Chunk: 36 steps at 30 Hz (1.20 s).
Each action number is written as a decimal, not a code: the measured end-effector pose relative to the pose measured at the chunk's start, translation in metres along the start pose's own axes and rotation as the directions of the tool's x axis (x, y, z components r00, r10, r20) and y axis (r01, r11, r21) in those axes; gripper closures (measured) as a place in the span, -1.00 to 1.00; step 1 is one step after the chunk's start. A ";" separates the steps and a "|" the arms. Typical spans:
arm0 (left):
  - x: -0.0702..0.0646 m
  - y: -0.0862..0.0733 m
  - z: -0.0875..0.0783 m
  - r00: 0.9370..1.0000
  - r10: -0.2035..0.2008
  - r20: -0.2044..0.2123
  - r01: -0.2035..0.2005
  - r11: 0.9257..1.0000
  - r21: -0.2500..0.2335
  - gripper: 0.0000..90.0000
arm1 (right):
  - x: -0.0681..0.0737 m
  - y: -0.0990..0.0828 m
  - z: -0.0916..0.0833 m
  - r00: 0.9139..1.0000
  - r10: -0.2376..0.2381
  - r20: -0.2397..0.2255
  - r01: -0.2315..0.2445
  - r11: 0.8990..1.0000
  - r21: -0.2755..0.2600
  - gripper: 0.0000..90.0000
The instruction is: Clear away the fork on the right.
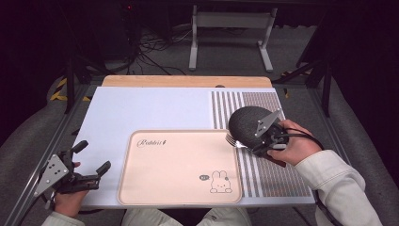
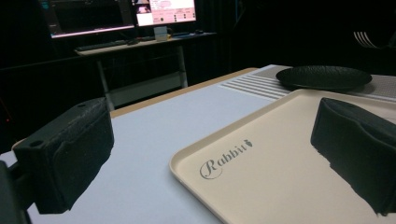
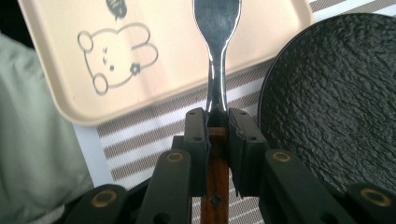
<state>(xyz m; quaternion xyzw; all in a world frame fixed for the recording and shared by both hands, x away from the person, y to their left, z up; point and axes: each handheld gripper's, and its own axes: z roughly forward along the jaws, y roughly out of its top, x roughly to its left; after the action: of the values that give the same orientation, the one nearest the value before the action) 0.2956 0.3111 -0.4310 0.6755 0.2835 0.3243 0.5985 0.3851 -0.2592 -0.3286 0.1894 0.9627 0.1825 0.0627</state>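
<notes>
My right gripper [image 1: 248, 142] [image 3: 217, 125] is shut on a fork [image 3: 217, 46] with a metal neck and a brown wooden handle. It holds the fork above the striped mat, with the head reaching over the edge of the beige tray [image 1: 179, 165] [image 3: 163, 56]. The fork's tines [image 2: 366, 39] show far off in the left gripper view. A black textured plate [image 1: 247, 121] [image 3: 336, 102] [image 2: 322, 77] lies on the striped mat right beside that gripper. My left gripper [image 1: 94, 155] [image 2: 210, 158] stands open at the table's near left, with nothing between its fingers.
The tray carries a rabbit drawing [image 1: 220, 181] and the word "Rabbit" [image 2: 224, 161]. A white mat [image 1: 141, 113] and a striped mat [image 1: 277, 174] cover the table. Behind the table stand a desk frame [image 1: 230, 33] and lit monitors [image 2: 163, 11].
</notes>
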 end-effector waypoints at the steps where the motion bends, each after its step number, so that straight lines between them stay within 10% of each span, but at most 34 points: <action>1: 0.000 0.000 0.000 1.000 0.000 0.000 0.000 1.000 -0.001 -1.00 | 0.001 0.002 0.000 1.000 0.016 -0.002 -0.016 1.000 0.001 0.75; 12: 0.001 0.000 0.000 1.000 -0.002 0.004 0.002 1.000 -0.007 -1.00 | 0.006 0.026 0.000 0.990 0.137 0.015 -0.137 0.990 -0.036 0.75; 20: 0.001 0.000 0.001 1.000 -0.001 0.004 0.001 1.000 -0.001 -1.00 | 0.008 0.035 0.001 0.967 0.253 0.025 -0.251 0.966 -0.070 0.75; 31: 0.001 0.000 0.000 1.000 -0.002 0.005 0.002 1.000 -0.006 -1.00 | 0.014 0.045 0.012 0.905 0.425 0.035 -0.422 0.904 -0.062 0.75; 36: 0.001 0.001 0.000 1.000 -0.002 0.006 0.002 1.000 -0.003 -1.00 | 0.017 0.049 0.014 0.861 0.507 0.045 -0.504 0.861 -0.068 0.75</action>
<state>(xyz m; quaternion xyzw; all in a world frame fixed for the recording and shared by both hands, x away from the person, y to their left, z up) 0.2964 0.3119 -0.4303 0.6753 0.2821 0.3221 0.6005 0.3885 -0.2060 -0.3243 0.4390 0.8717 0.2126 0.0474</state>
